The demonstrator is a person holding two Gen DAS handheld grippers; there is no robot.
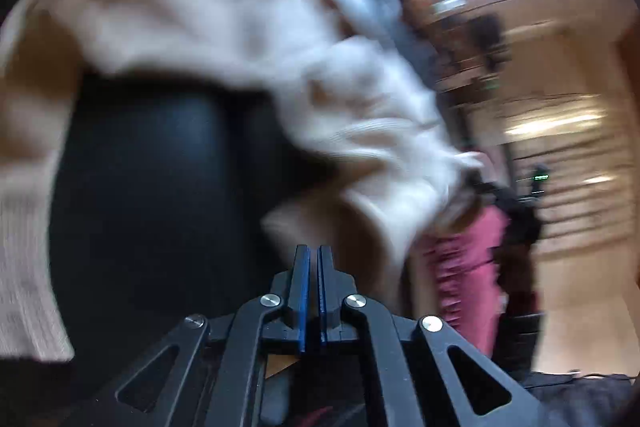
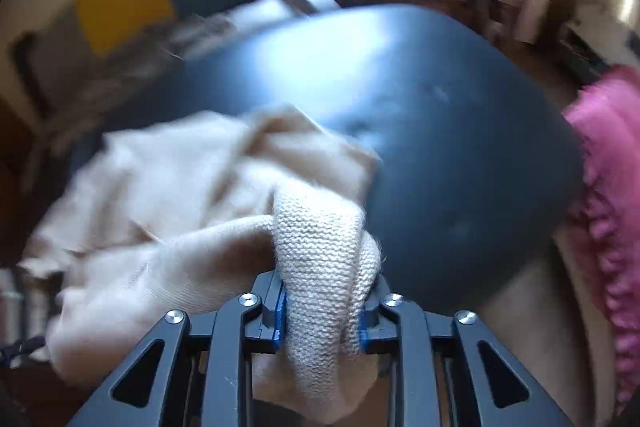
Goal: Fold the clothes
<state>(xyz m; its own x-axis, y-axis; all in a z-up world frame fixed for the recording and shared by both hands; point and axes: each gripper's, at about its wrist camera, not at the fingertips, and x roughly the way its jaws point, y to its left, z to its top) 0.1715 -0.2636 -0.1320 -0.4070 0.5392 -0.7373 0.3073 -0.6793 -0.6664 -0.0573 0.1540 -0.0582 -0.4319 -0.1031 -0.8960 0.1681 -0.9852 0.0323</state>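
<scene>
- Left wrist view: left gripper (image 1: 314,255) pressed together, holding nothing; cream sweater (image 1: 248,39) sprawled limp over the dark seat (image 1: 160,187).
- Right wrist view: right gripper (image 2: 322,311) pinched the sweater's (image 2: 316,247) knitted hem; soft, light, floppy; hems and shoulders judged the best holds.

sweater (image 2: 312,239): cream knit | garment (image 2: 608,163): pink | seat (image 2: 440,131): dark blue

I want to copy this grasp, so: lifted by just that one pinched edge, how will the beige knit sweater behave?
Likely floppy: the beige knit sweater bunches and sags away from the right tool, which pinches a thick fold. Probably not slippery, since its surface looks fuzzy. It may swing; the left-wrist view shows it draped and blurred over the dark seat.
</scene>
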